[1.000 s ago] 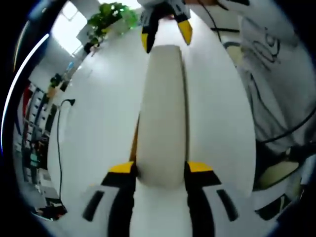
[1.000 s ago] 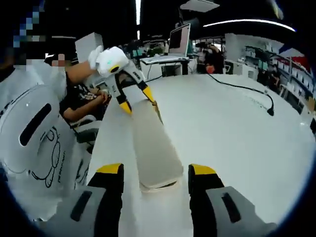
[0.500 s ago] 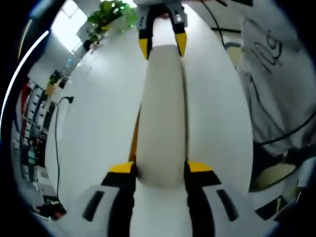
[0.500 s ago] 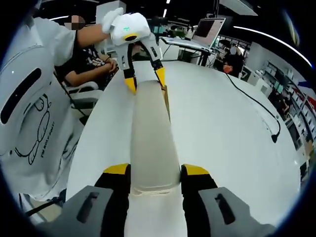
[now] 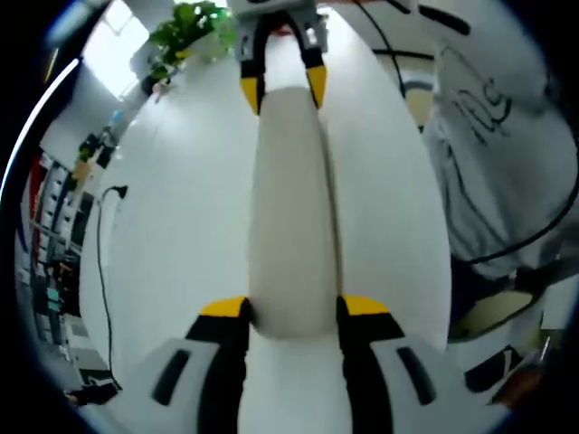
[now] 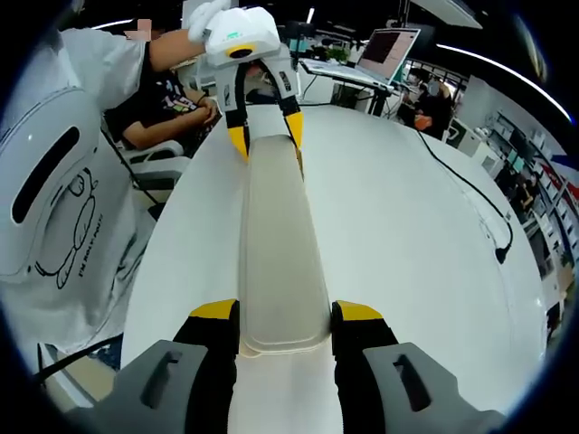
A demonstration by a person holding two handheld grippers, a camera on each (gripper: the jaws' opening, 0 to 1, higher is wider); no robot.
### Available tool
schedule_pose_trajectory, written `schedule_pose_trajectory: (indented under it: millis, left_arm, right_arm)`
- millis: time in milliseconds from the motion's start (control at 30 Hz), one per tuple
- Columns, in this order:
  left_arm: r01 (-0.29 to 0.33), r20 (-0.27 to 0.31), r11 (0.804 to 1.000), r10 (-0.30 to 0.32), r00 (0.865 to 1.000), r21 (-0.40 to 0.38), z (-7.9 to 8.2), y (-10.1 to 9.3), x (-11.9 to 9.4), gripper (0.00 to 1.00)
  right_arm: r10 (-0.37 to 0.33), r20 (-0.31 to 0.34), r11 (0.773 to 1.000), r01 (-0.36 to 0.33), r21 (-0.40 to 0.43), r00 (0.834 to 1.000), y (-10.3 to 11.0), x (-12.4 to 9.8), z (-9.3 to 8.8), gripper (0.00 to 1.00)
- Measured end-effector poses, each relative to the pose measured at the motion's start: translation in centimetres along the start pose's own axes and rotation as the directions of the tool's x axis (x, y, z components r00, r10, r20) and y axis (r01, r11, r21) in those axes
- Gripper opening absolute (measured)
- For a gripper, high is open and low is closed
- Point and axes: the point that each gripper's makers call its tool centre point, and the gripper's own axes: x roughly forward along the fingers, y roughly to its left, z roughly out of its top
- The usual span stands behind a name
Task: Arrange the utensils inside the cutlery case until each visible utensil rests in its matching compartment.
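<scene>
One cutlery case (image 5: 291, 235) on one table (image 5: 172, 226), ends clamped by left tool (image 5: 291, 309) and right tool (image 6: 286, 313).

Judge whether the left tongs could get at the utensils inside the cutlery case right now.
Probably not: the case looks shut, with the left tongs and right tongs clamping its two ends.

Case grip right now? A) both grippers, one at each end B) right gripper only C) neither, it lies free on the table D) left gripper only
A: the left gripper and the right gripper each have their jaws against an opposite end of the long cutlery case.
</scene>
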Motion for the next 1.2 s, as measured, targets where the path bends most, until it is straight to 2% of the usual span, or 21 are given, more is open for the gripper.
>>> schedule_pose_trajectory:
  millis: [167,400,567,933,1200]
  left_arm:
    - [0.054,-0.022,0.997,-0.053,0.998,0.063,0.2,0.8,-0.2,0.41]
    - [0.123,-0.052,0.988,-0.119,0.992,0.09,-0.4,0.6,0.8,0.41]
    - [0.133,-0.053,0.986,-0.128,0.99,0.102,-0.6,0.8,1.4,0.41]
    - [0.15,-0.055,0.985,-0.146,0.988,0.085,-0.5,0.8,1.3,0.41]
    - [0.193,-0.072,0.978,-0.187,0.98,0.075,-0.5,0.9,1.4,0.41]
  right_arm:
    - [-0.021,0.006,0.998,0.02,0.054,1.0,0.3,-0.1,0.1,0.41]
    - [-0.014,-0.011,0.995,0.016,0.103,1.0,0.6,0.1,0.0,0.41]
    - [-0.021,-0.012,0.994,0.023,0.111,1.0,0.5,0.1,-0.2,0.41]
    - [-0.022,-0.029,0.995,0.025,0.095,0.999,0.3,0.4,-0.6,0.41]
    - [-0.013,-0.031,0.994,0.016,0.108,0.999,0.2,0.5,-0.9,0.41]
